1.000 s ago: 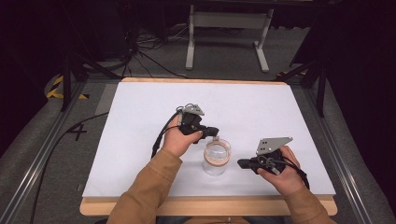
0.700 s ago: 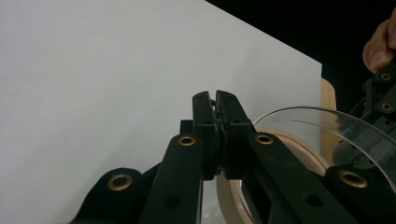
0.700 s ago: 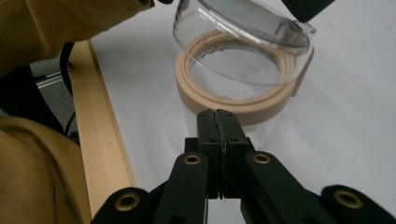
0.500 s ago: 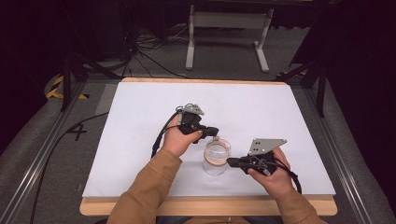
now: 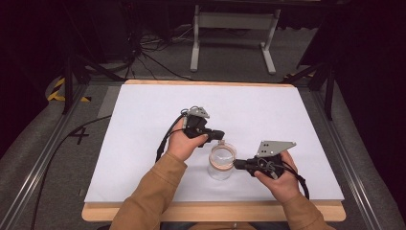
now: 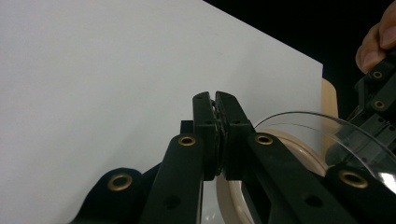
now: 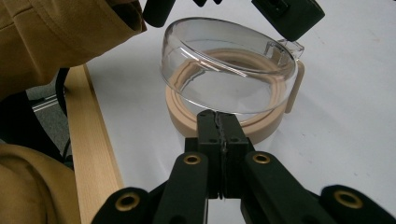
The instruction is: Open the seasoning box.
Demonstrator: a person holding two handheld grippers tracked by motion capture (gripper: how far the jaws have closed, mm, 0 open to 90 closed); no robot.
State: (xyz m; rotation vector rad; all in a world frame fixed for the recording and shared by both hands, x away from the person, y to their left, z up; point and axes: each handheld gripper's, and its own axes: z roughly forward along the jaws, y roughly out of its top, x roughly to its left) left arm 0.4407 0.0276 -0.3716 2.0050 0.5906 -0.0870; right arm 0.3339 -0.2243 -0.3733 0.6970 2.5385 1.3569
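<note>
On the white table [image 5: 143, 143], left of centre, the left gripper [image 5: 221, 135] reaches in from the person's left hand [image 5: 184, 143] toward the far rim of a clear jar [image 5: 221, 170]. Its jaws are pressed together with nothing between them; in the left gripper view they lie just over the jar's edge, beside the clear domed lid [image 6: 327, 135].

At the middle stands the jar, near the table's front edge, with a tan collar [image 7: 224, 116] round its mouth. The clear lid [image 7: 224, 65] sits tilted on that collar, raised on the side away from the small clear tab [image 7: 285, 46] and the tan hinge post [image 7: 299, 88], so it looks partly open.

To the right, the right gripper [image 5: 238, 164] points at the near side of the jar. Its jaws too are shut and empty, their tips just at the collar's front [image 7: 219, 119]; whether they touch it I cannot tell.

Judging by this, the step is working the lid on its hinge. To do it well, one gripper should brace the collar low and steady so the jar cannot slide or tip, while the other pushes or lifts at the tab, square to the hinge, slowly. Closed tips give a firm poke but slip easily on smooth plastic.
</note>
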